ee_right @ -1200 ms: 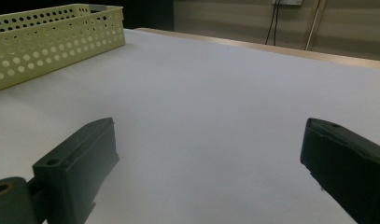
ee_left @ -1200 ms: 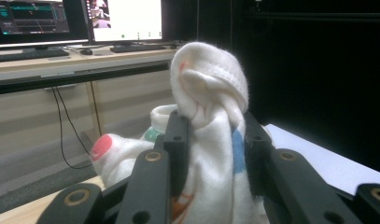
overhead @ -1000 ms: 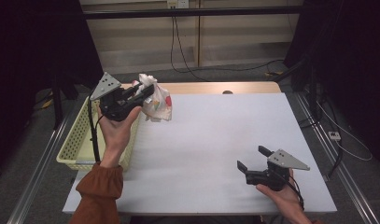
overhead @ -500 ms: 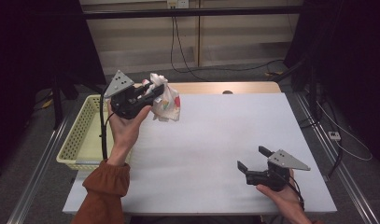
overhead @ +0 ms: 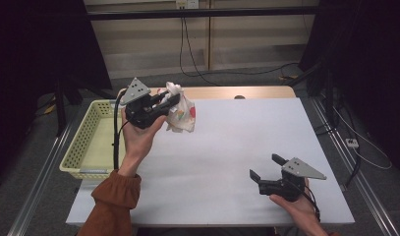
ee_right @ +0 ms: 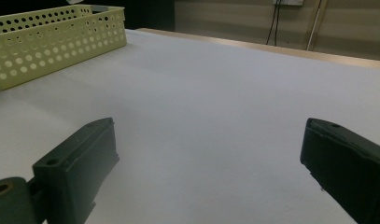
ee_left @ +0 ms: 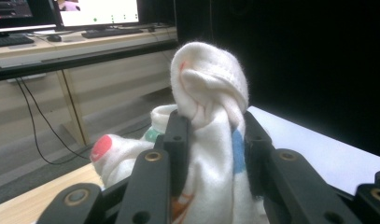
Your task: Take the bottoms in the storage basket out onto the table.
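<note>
The left gripper [overhead: 169, 101] was clamped on a white sock bundle [overhead: 182, 114], holding it in the air just right of the yellow basket [overhead: 84, 142], over the near edge of the white table [overhead: 227, 147]. The right gripper [overhead: 266, 169], well apart from the basket at the table's other side, rested with its jaws spread and nothing between them. The bundle looked soft, light and floppy, likely to sag or unroll; its knotted top [ee_left: 208, 79] seemed the surest place to pinch.
</note>
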Demonstrator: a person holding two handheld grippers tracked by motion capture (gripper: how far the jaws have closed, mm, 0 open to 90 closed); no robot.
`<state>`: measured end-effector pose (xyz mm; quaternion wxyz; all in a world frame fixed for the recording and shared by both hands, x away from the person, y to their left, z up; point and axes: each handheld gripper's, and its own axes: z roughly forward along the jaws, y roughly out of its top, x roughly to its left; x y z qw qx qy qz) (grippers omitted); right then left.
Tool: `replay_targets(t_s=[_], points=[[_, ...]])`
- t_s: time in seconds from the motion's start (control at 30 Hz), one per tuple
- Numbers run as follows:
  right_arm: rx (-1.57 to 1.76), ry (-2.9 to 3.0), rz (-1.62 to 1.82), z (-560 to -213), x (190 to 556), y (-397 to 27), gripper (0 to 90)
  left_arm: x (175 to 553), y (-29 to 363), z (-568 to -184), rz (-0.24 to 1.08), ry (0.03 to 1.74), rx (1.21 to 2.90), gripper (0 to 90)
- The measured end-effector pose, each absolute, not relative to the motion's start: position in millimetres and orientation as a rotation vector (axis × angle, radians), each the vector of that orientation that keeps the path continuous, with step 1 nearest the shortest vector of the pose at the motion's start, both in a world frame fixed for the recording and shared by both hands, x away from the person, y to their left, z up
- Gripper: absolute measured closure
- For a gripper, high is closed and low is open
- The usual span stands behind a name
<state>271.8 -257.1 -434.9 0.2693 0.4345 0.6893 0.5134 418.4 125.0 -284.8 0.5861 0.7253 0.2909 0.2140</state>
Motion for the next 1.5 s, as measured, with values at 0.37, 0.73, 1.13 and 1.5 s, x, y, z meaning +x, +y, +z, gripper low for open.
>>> replay_targets(t_s=[0.37, 0.73, 1.13, 1.5], points=[[1.170, 1.860, 1.387, -435, 272, -257, 3.7, 421, 116, -293, 0.475, 0.687, 1.721, 70.6], [1.169, 1.860, 1.387, -435, 271, -257, 3.7, 422, 103, -300, 0.457, 0.677, 1.763, 70.6], [1.163, 1.866, 1.388, -435, 272, -257, 3.6, 428, 90, -318, 0.445, 0.691, 1.814, 70.6], [1.165, 1.867, 1.386, -435, 272, -257, 3.6, 429, 78, -328, 0.443, 0.681, 1.839, 70.6]])
